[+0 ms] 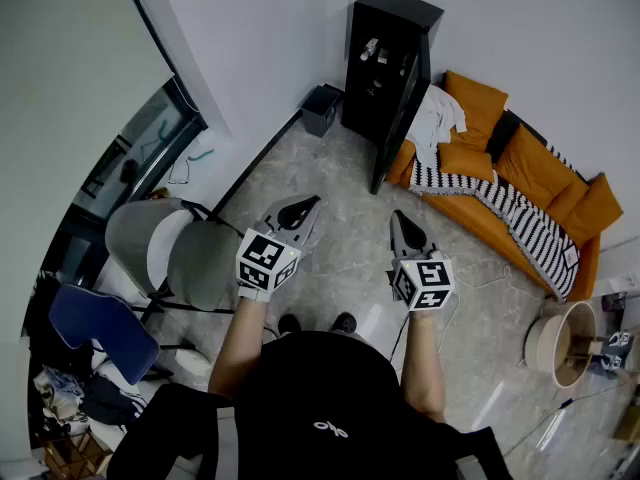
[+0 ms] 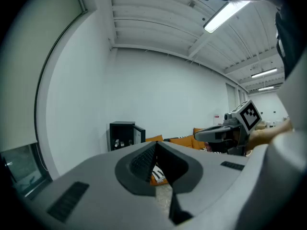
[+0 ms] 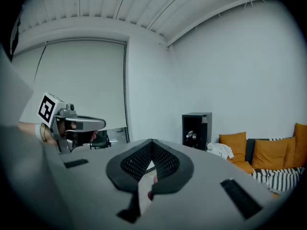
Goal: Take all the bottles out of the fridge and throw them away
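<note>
The bottles [image 1: 372, 50] are on a shelf inside the black fridge [image 1: 395, 16], and its door stands open. The fridge is against the far wall, between a dark bin [image 1: 321, 108] and an orange sofa [image 1: 520, 183]. Both grippers are held above the floor, well apart from the fridge. The left gripper [image 1: 308, 206] has its jaws closed with nothing between them, and so has the right gripper [image 1: 402, 220].

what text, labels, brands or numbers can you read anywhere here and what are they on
No words or numbers are readable anywhere.
Black shirt: small white logo, not legible as lettering.
Left marker cube and right marker cube: black-and-white square patterns, no text.
Wall sign: too small to read.
</note>
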